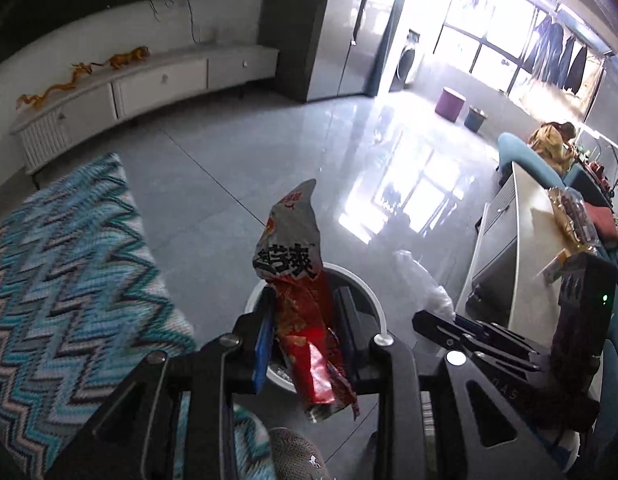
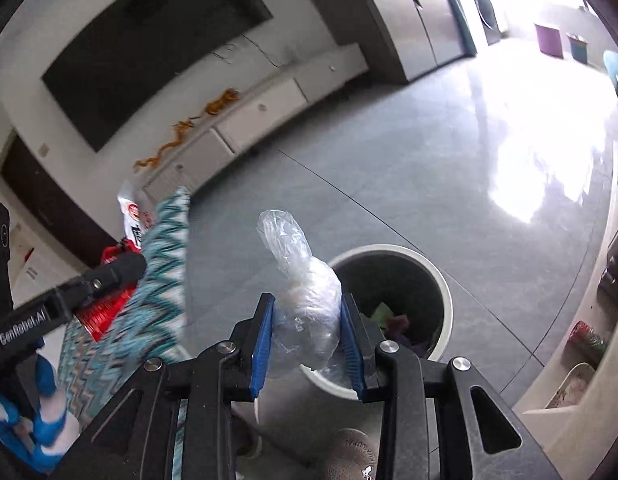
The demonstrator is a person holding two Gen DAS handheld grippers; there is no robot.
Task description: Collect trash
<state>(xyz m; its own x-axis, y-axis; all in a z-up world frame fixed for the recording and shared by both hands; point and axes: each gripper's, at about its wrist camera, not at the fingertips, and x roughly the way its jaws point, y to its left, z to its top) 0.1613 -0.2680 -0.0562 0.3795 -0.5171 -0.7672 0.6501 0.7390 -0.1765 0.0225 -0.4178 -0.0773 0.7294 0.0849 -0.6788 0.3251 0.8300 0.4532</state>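
My left gripper (image 1: 305, 304) is shut on a red and silver snack wrapper (image 1: 299, 280), held upright over the white-rimmed trash bin (image 1: 373, 292). My right gripper (image 2: 307, 312) is shut on a crumpled clear plastic bag (image 2: 305, 292), held just above the near left rim of the same bin (image 2: 441, 280). The bin holds several coloured scraps (image 2: 389, 316). In the left wrist view the right gripper (image 1: 461, 328) and its plastic bag (image 1: 425, 284) show to the right of the bin. In the right wrist view the left gripper (image 2: 121, 268) and the wrapper (image 2: 109, 308) show at the left.
A blue zigzag-patterned cushion (image 1: 69, 280) lies left of the bin. A low table (image 1: 521, 240) with packets stands to the right. A white TV cabinet (image 1: 149, 84) runs along the far wall. Grey tiled floor (image 1: 269, 140) lies beyond. A shoe (image 2: 353, 456) is below the grippers.
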